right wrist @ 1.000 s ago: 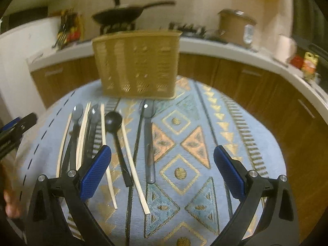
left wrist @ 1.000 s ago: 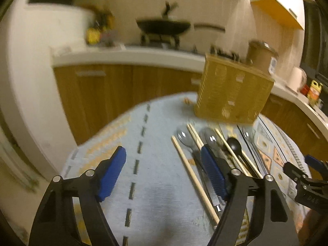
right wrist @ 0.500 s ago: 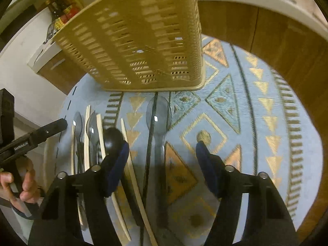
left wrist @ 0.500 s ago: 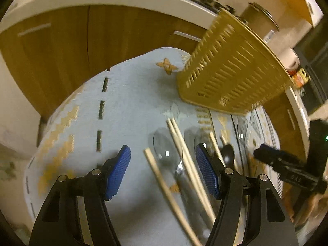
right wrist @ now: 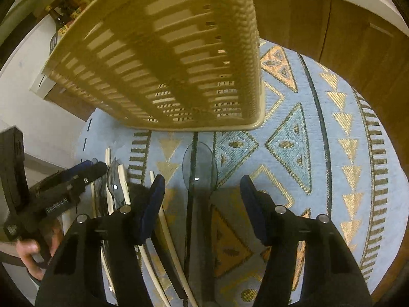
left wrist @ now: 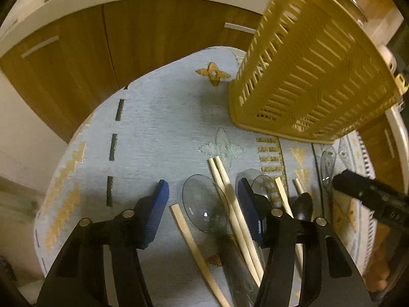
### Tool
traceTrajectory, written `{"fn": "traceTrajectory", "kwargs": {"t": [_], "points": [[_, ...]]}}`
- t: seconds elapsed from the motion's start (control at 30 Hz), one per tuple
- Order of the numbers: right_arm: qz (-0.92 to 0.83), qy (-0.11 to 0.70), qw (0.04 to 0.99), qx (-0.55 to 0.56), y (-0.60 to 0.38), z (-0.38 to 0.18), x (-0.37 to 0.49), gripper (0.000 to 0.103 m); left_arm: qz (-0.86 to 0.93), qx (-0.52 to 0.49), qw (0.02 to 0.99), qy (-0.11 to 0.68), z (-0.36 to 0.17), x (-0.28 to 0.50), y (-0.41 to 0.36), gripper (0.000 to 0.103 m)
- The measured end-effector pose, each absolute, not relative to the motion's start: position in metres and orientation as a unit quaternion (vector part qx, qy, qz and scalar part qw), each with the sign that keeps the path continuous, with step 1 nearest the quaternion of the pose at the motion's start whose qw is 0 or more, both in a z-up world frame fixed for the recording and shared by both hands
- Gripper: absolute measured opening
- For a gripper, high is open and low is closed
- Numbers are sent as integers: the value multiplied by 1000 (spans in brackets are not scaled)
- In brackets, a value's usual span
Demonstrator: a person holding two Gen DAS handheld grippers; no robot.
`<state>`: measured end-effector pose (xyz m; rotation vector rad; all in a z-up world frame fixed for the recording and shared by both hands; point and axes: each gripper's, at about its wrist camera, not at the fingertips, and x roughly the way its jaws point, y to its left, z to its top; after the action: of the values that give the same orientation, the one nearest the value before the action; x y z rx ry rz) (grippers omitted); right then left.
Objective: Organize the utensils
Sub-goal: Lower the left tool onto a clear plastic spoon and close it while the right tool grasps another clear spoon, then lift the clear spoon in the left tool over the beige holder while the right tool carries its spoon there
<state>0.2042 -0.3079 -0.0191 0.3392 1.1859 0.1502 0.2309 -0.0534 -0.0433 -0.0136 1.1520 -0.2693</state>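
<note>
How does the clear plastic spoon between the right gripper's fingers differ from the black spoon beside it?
The clear plastic spoon is see-through, with a wide bowl lying in full view; the black spoon is opaque, has a smaller bowl, and is half hidden behind a finger. Both lie flat on the patterned cloth, bowls toward the yellow slotted basket.

The tablecloth (right wrist: 340,153) was woven fabric with a rough weave and shiny gold thread. The basket (left wrist: 314,76) was matt slotted plastic. The spoon (right wrist: 200,165) looked clear, glossy plastic; the chopsticks (left wrist: 225,186) pale, matt wood.
</note>
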Motion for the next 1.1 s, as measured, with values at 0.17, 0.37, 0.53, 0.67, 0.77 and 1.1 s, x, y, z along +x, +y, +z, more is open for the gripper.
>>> {"fn": "traceTrajectory", "kwargs": {"t": [0.17, 0.37, 0.53, 0.67, 0.77, 1.1], "points": [[68, 566, 806, 157, -304, -23, 215, 54, -117, 27, 838, 533, -42, 224, -64, 42], [35, 560, 824, 81, -275, -25, 219, 44, -126, 33, 840, 526, -36, 221, -70, 32], [12, 550, 835, 11, -250, -29, 217, 39, -134, 30, 840, 525, -31, 222, -68, 32], [13, 543, 839, -15, -237, -29, 215, 30, -131, 39, 842, 523, -29, 220, -65, 32], [18, 543, 840, -12, -236, -30, 212, 30, -129, 42, 842, 523, -30, 219, -73, 32], [60, 488, 871, 14, -269, 0, 167, 30, -154, -11, 862, 483, -28, 203, -73, 30]]}}
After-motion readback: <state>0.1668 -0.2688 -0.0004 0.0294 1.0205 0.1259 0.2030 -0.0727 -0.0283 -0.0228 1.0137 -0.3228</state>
